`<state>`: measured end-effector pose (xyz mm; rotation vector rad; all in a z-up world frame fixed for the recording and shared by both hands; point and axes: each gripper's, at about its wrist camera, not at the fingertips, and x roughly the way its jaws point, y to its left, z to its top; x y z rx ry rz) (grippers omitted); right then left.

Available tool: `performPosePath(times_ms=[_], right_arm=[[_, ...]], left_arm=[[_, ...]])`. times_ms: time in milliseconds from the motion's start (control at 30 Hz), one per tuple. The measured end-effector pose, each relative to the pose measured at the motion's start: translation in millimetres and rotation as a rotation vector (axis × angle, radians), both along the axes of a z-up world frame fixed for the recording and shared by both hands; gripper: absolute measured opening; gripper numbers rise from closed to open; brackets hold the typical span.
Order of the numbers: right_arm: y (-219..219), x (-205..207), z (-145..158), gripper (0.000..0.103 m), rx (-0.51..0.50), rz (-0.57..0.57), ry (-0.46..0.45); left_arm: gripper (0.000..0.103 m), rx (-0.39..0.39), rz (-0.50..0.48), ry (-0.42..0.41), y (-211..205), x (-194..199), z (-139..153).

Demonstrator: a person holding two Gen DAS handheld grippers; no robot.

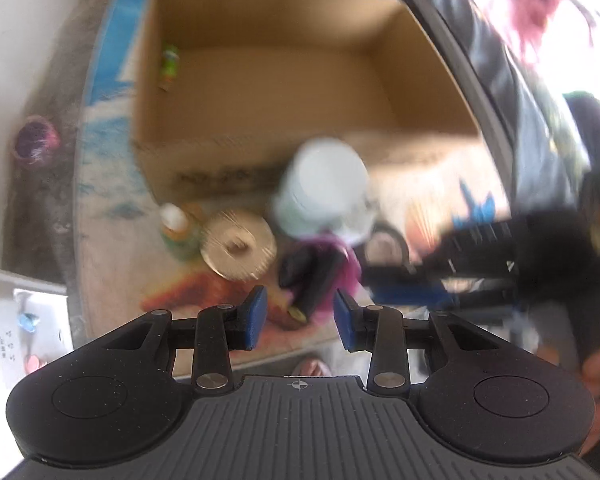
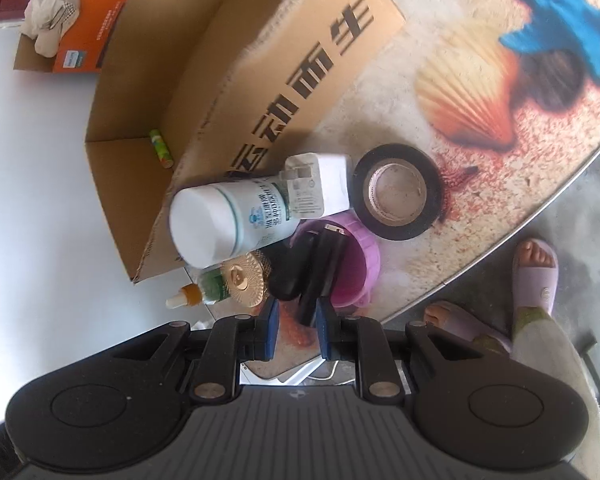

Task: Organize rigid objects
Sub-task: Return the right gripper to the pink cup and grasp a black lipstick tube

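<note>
Left gripper point(image 1: 300, 304): jaws are parted to a moderate gap. Nothing is held; only the mat is seen between the blue pads.

Right gripper point(image 2: 298, 316): jaws are parted narrowly. No grip is made out. The lower end of a black item point(image 2: 324, 264) lies just beyond the pad tips.

Just ahead of both grippers a cluster of rigid objects is noted beside the cardboard box point(image 2: 284, 80):
- a purple cup point(image 2: 356, 264) with the black item standing in it
- a gold ribbed lid point(image 2: 244, 280)
- a small green dropper bottle point(image 2: 198, 294)
- a white bottle point(image 2: 224, 220)
- a white plug adapter point(image 2: 320, 188)
- a roll of black tape point(image 2: 398, 192)

The cluster is judged to be staged against the box wall so that each piece can be lifted over the rim by a short path. The box is open-topped, presumably as the receiving container.

One green tube point(image 1: 170, 66) is already inside, against the side wall. The rest of the task is judged undone.

View comparison: the left wrist view is blurred. It does show the whole box floor, bare apart from the tube. The right wrist view is sharp. It alone resolves the adapter, the bottle label, the box lettering, the shell-printed mat point(image 2: 480, 92) and a person's slippered feet point(image 2: 536, 276) past the table edge. Little of the box interior is shown there.
</note>
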<state>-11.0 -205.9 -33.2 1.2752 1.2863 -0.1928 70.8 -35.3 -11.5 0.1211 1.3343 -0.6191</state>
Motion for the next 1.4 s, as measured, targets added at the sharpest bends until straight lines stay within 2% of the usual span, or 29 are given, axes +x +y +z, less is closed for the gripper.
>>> performPosePath(times_ms=[167, 233, 267, 433, 600, 933, 1267, 1400], right_arm=[[2, 22, -12, 0.026, -0.008, 0.011, 0.001], [4, 27, -15, 0.036, -0.012, 0.017, 0.016], [7, 31, -22, 0.037, -0.015, 0.021, 0.022], [13, 45, -36, 0.037, -0.031, 0.048, 0.055], [17, 49, -45, 0.037, -0.038, 0.055, 0.088], [25, 49, -69, 0.032, -0.037, 0.029, 0.131], [21, 48, -83, 0.03, -0.012, 0.005, 0.13], [14, 43, -90, 0.024, 0.03, -0.026, 0.12]], left_arm=[[0.036, 0.05, -0.071, -0.03, -19, -10, -15], [0.035, 0.05, -0.078, -0.024, -23, -9, -19], [0.035, 0.054, -0.083, -0.022, -25, -9, -21], [0.027, 0.093, -0.106, -0.024, -34, -11, -28], [0.02, 0.094, -0.119, -0.017, -38, -11, -31], [0.019, 0.127, -0.148, -0.025, -51, -11, -38], [0.019, 0.15, -0.15, -0.001, -61, -1, -55], [0.019, 0.144, -0.154, 0.004, -67, 0, -60]])
